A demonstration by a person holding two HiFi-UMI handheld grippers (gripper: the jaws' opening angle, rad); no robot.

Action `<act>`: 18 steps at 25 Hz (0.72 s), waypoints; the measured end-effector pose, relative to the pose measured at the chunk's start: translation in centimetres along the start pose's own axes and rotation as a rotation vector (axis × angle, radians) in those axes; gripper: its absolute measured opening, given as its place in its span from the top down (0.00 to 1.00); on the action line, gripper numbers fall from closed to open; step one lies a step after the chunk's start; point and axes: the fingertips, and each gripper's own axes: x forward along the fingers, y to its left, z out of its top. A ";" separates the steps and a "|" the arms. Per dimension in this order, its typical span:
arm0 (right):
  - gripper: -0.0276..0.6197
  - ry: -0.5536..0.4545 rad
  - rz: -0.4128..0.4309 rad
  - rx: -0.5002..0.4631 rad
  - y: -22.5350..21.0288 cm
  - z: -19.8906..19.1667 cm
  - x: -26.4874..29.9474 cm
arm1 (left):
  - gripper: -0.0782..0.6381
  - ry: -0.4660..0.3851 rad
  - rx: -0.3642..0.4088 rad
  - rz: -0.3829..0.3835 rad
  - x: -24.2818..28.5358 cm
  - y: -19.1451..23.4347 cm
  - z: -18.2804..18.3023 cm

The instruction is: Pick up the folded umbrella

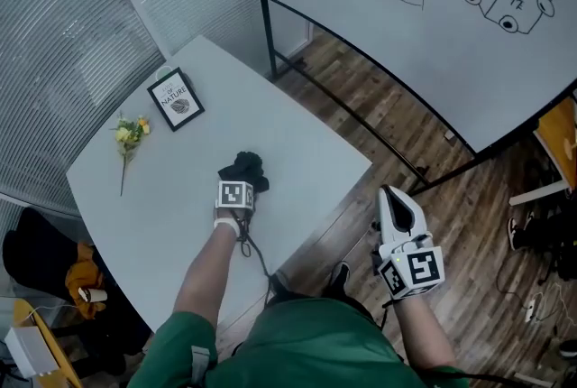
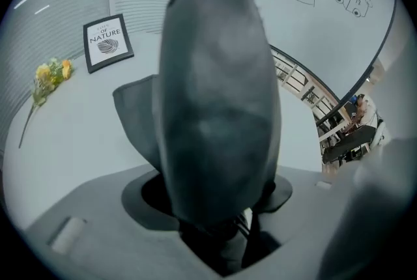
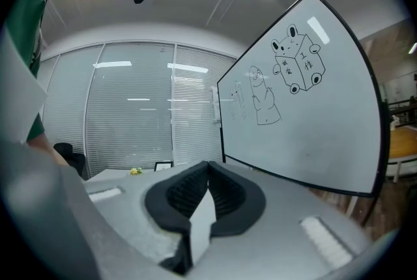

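Observation:
The folded umbrella (image 1: 243, 166), a dark bundle, lies near the middle of the pale table (image 1: 306, 147). My left gripper (image 1: 242, 182) points steeply down onto it from the near side. In the left gripper view the umbrella (image 2: 218, 90) fills the middle of the picture and sits down between both dark pads (image 2: 140, 197), which touch it on either side. My right gripper (image 1: 398, 202) hangs off the table's right edge over the wooden floor, pointing level. In the right gripper view its ribbed jaws (image 3: 208, 171) meet at the tips with nothing in them.
A framed "NATURE" print (image 1: 175, 98) and a sprig of yellow flowers (image 1: 130, 133) lie on the table's far left part. A whiteboard (image 1: 433, 7) on a black stand rises at the right. Bags and a box (image 1: 54, 269) crowd the floor at the left.

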 end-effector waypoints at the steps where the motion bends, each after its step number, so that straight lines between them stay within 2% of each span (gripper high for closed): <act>1: 0.95 0.002 0.006 -0.001 0.2 0.0 0.0 | 0.50 -0.010 -0.009 -0.009 -0.1 0.0 0.0; 9: 0.95 -0.006 0.043 -0.010 1.3 0.5 0.0 | 0.50 -0.167 -0.080 -0.073 -2.7 -0.9 0.5; 18: 0.95 -0.009 0.095 0.012 2.5 0.9 0.8 | 0.50 -0.323 -0.086 -0.202 -8.6 -4.9 3.0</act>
